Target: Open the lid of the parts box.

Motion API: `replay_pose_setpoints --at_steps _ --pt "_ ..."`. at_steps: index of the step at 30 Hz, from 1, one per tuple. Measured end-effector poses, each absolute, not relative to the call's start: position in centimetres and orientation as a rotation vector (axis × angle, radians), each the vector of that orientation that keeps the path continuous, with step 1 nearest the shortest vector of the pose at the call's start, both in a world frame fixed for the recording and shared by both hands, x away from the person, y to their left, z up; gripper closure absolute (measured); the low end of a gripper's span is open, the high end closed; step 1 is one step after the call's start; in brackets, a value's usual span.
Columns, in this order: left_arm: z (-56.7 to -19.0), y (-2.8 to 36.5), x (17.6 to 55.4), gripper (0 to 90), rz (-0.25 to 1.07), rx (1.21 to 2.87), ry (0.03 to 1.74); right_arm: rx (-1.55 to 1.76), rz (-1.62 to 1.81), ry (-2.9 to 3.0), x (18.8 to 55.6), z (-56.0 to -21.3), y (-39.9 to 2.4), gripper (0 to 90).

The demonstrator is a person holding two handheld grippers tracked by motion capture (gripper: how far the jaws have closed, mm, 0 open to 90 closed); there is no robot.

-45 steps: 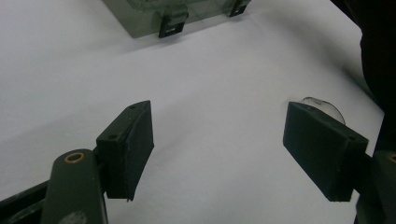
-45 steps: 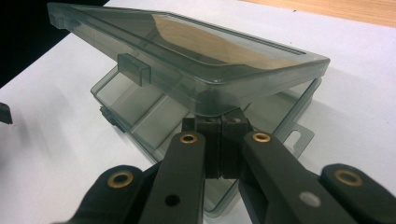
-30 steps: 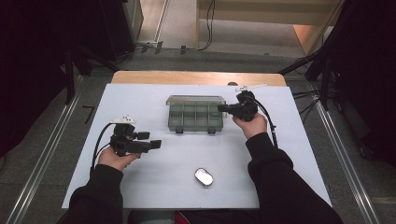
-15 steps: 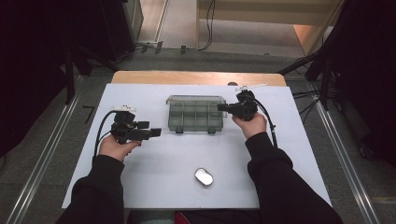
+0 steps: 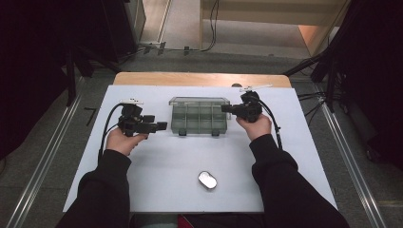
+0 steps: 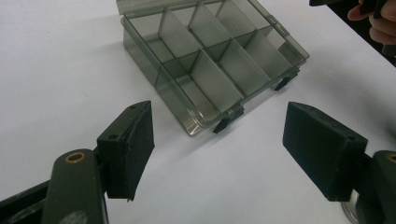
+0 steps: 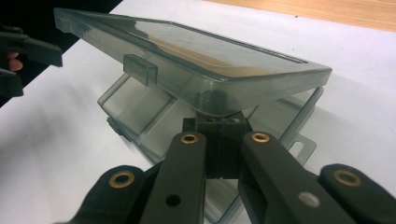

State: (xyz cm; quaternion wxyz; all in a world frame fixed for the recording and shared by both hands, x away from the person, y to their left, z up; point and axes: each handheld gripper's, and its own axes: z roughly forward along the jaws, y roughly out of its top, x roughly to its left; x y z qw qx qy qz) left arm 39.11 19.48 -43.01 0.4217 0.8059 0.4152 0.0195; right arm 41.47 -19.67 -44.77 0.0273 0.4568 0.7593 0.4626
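**Compartment box: lid raised at one side, right gripper clenched beneath it**

The compartment box lies on the white tabletop, at the middle of its far half, between the two grippers. It is a flat rectangle with its long axis running left to right across the tabletop in the high view. Its two dark latches face the person's edge.

Material: smoky, see-through plastic with smooth, glossy walls. Straight partitions divide the base into rectangular cells in two rows. The lid is a shallow tray of the same plastic with a small moulded tab on its rim. In the right gripper view it stands tilted above the base, the raised edge nearest that gripper.

Right gripper: black, at the box's right end. Its fingers are clenched together under the raised lid edge, their tips up against the underside. Whether they pinch the plastic cannot be told.

Left gripper: black, just beside the box's left end and apart from it. Its fingers are released and stand wide, with blocky matte pads and nothing between them.

A small oval metal tin lies near the front edge, well apart from the box.
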Motion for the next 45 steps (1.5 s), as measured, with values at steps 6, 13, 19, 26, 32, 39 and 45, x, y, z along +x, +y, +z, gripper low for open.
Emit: replay_pose_setpoints --at_steps 6,13,19,26,32,39,45 --pt "-43.0 19.1 40.2 25.0 0.048 2.001 1.036 1.406 1.428 2.352 41.5 -44.7 -19.6 87.4" --pt "-43.4 18.8 41.4 26.7 0.063 1.993 1.049 1.406 1.429 2.353 41.5 -44.7 -19.6 87.4" --pt "-44.0 18.2 42.1 26.7 0.065 2.013 1.052 1.405 1.429 2.354 41.5 -44.7 -19.5 87.4" --pt "-44.3 17.6 43.2 26.7 0.080 2.002 1.052 1.408 1.429 2.353 41.5 -44.7 -19.4 87.4" --pt "-44.5 17.2 44.0 29.2 0.101 1.998 1.057 1.409 1.432 2.349 41.5 -44.7 -19.4 87.4" --pt "-44.8 16.5 44.7 33.9 0.143 2.042 1.059 1.407 1.430 2.349 41.5 -44.6 -19.3 87.4" --pt "-44.8 16.1 45.3 42.1 0.190 2.045 1.061 1.404 1.433 2.345 41.5 -44.6 -19.3 87.4"
